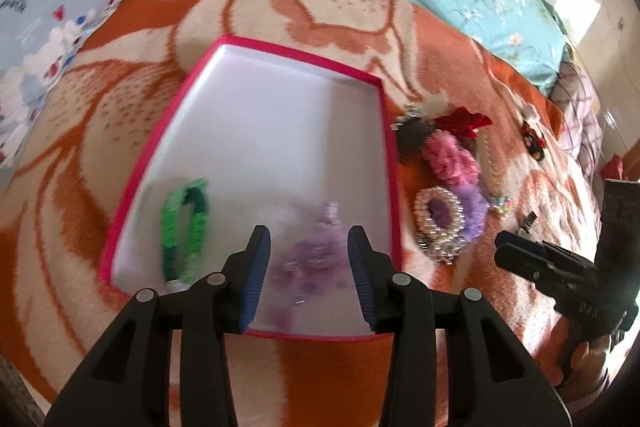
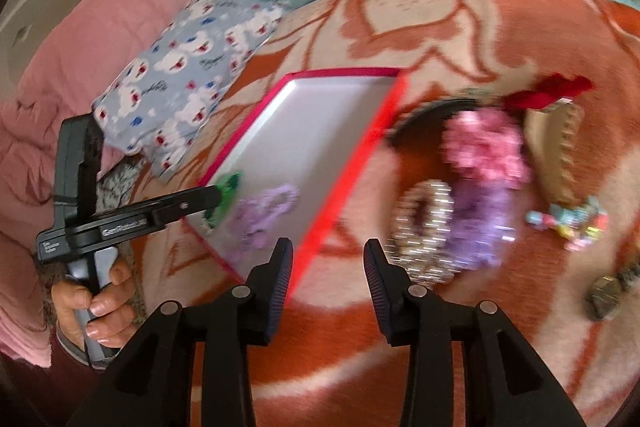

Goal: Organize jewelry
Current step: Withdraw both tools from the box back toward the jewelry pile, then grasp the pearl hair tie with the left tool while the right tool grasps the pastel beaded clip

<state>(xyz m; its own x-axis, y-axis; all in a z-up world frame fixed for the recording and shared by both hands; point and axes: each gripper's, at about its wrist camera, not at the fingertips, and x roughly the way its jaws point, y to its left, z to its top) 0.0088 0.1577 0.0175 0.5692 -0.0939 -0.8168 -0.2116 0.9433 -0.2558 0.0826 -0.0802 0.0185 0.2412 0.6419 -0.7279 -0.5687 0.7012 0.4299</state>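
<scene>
Nearest in the left wrist view, the left gripper [image 1: 307,269] hangs over the near end of the pink-rimmed box [image 1: 390,163], its fingers parted and nothing pinched between them; the purple scrunchie [image 1: 314,255] seen through the gap lies loose on the white floor of the box. Beside it, toward the box's left wall, lies the green hair tie [image 1: 186,227]. In the right wrist view the right gripper [image 2: 327,281] hovers above the orange blanket [image 2: 540,347] just outside the box's near corner, fingers likewise spread and empty. So two pieces are in, by the look of it, and most of the job remains. Just right of the box, on the bed, waits the unsorted heap: a beaded bracelet [image 1: 434,215] touching a lilac scrunchie [image 1: 474,211], then a fluffy pink scrunchie [image 1: 450,157], a dark comb-like clip [image 1: 412,139], and a red bow [image 1: 464,121]. Farther off lie a small pastel bead piece [image 2: 568,223] and a little red-and-black trinket [image 1: 534,141]. The right gripper seems best placed for the bracelet next.
</scene>
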